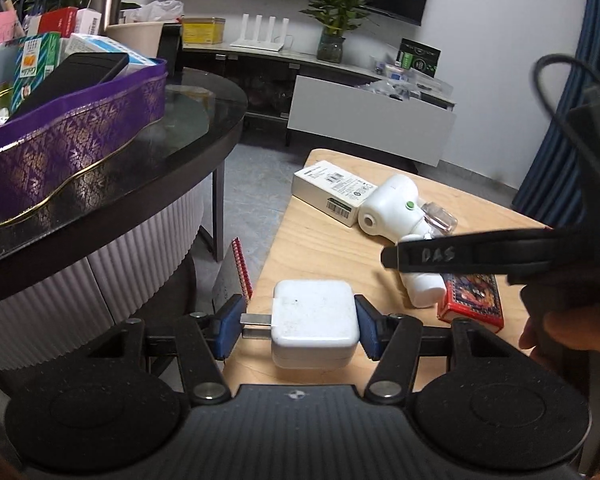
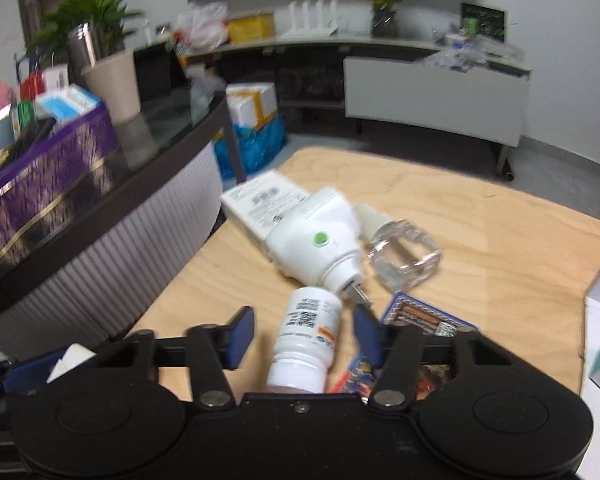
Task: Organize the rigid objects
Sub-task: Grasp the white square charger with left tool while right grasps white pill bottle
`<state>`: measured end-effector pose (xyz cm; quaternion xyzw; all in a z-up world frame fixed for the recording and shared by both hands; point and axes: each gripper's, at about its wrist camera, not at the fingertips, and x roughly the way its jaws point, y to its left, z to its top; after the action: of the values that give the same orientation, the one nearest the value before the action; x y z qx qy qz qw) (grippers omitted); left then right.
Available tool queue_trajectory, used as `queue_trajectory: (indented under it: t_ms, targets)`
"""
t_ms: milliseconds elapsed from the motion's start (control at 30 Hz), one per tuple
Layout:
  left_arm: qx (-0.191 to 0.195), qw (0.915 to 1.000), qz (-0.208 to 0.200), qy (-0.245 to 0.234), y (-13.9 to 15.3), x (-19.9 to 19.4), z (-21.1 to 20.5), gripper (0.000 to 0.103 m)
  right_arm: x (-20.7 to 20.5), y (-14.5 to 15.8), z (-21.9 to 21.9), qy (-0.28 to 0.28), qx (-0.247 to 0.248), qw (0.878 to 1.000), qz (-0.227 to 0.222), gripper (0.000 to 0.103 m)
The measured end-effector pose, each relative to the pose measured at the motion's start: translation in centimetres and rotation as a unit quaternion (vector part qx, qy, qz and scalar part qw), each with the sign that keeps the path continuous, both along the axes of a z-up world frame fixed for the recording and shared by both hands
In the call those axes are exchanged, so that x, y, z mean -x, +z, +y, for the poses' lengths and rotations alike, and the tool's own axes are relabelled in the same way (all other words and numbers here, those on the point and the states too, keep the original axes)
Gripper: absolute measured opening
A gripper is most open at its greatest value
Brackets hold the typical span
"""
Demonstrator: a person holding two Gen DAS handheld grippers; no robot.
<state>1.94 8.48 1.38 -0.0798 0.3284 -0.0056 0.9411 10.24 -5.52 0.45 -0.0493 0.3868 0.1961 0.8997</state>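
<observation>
There, in the left wrist view, we saw the left gripper (image 1: 296,326) clamped on a white square charger (image 1: 315,322): one blue pad pressed its right side, the other met its metal prongs on the left, and the charger sat just over the near end of the wooden table (image 1: 320,236). Beyond it lay a white carton (image 1: 332,192), touching a white plug-in device with a green button (image 1: 392,210), and a red patterned box (image 1: 472,300) lay near the right.

In the right wrist view, which was blurred, the right gripper (image 2: 304,336) reached over a white pill bottle (image 2: 306,344) lying on its side, cap toward the camera. The bottle lay between the blue fingers (image 2: 240,340), but a gap showed on each side, so the pads were not yet pressing it. The plug-in device (image 2: 316,244) lay just past the bottle's base, its prongs almost touching it, with a clear glass bottle (image 2: 404,252) beside it. To the left, on the dark round table (image 1: 204,120), stood a purple tin (image 1: 72,148) filled with boxes.
</observation>
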Motion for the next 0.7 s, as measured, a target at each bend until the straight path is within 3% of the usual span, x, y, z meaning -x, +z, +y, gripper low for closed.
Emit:
queue_trajectory:
  t_ms: [33,233,400,467,533,700]
  targets:
    - [0.002,1.0,-0.002,0.001,0.0,0.0,0.1,0.055,-0.1,-0.3,0.3,0.005,0.009,1.0,0.001,0.041]
    - [0.006,0.9999,-0.005,-0.008,-0.1,-0.1,0.0,0.044,1.8,-0.4,-0.8,0.003,0.002,1.0,-0.002,0.04]
    - [-0.029,0.9992,-0.014,-0.022,-0.6,0.2,-0.9,0.044,5.5,1.3,-2.9,0.006,-0.014,1.0,-0.013,0.04]
    - [-0.033,0.9989,-0.018,-0.027,-0.8,0.5,-1.0,0.047,7.0,1.9,-3.7,0.005,-0.01,1.0,-0.019,0.04]
    - [-0.04,0.9985,-0.021,-0.033,-1.0,0.7,-1.3,0.062,8.2,2.3,-4.7,-0.003,-0.019,1.0,-0.023,0.04]
    - [-0.087,0.9943,-0.03,-0.054,-1.6,2.0,-3.0,0.077,10.4,3.3,-6.8,-0.015,-0.042,0.999,-0.028,0.04]
